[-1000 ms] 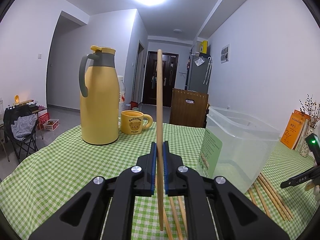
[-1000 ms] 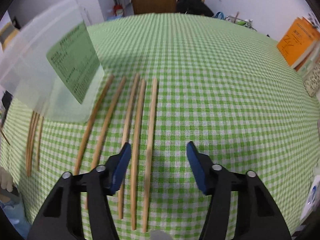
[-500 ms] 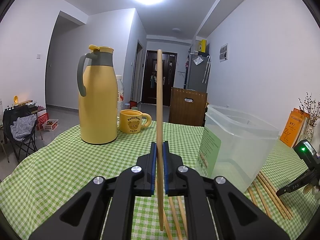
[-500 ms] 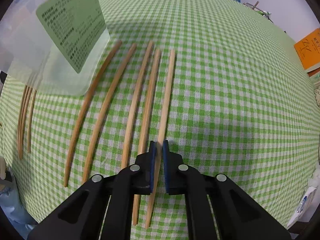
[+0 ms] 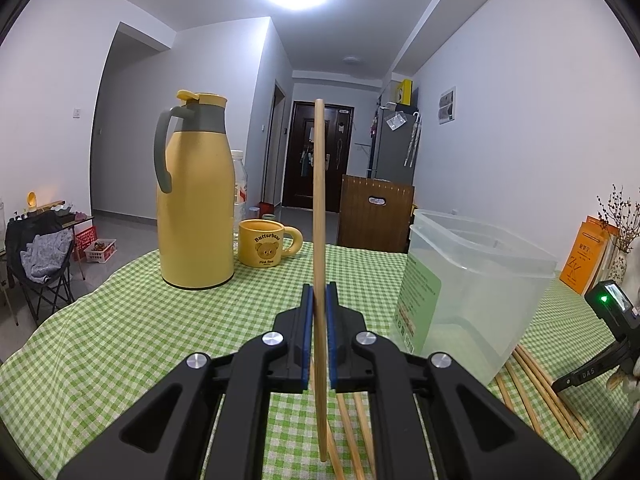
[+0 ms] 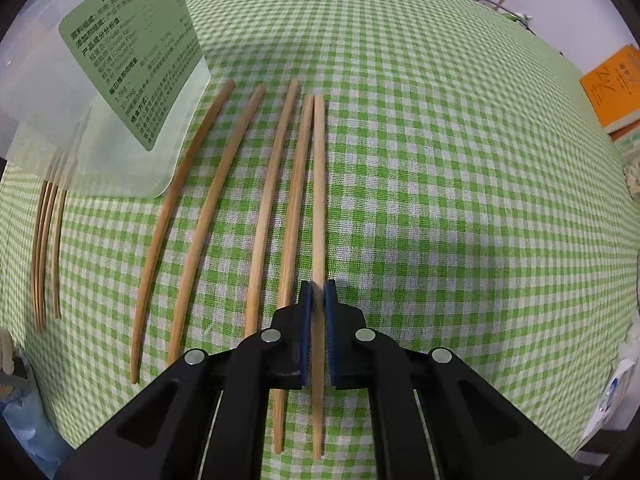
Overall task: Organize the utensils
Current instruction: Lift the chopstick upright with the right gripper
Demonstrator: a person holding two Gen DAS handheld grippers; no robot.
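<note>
My left gripper (image 5: 318,300) is shut on a wooden chopstick (image 5: 319,208) that stands upright above the green checked tablecloth. To its right stands a clear plastic container (image 5: 476,280) with a green label. My right gripper (image 6: 318,294) points steeply down and is shut on the rightmost chopstick (image 6: 319,200) of a row lying on the cloth. Several more chopsticks (image 6: 208,216) lie to its left, and a thin bundle (image 6: 46,248) rests beside the container (image 6: 92,92). The right gripper's body (image 5: 612,316) shows at the far right of the left wrist view.
A tall yellow thermos jug (image 5: 194,200) and a yellow bear mug (image 5: 266,242) stand at the back left of the table. Orange books (image 6: 616,88) lie at the right. A wooden chair back (image 5: 374,218) stands behind the table. More chopsticks (image 5: 540,392) lie right of the container.
My right gripper came down onto the row of chopsticks and its jaws closed on the rightmost one. The left gripper kept still with its upright chopstick.
</note>
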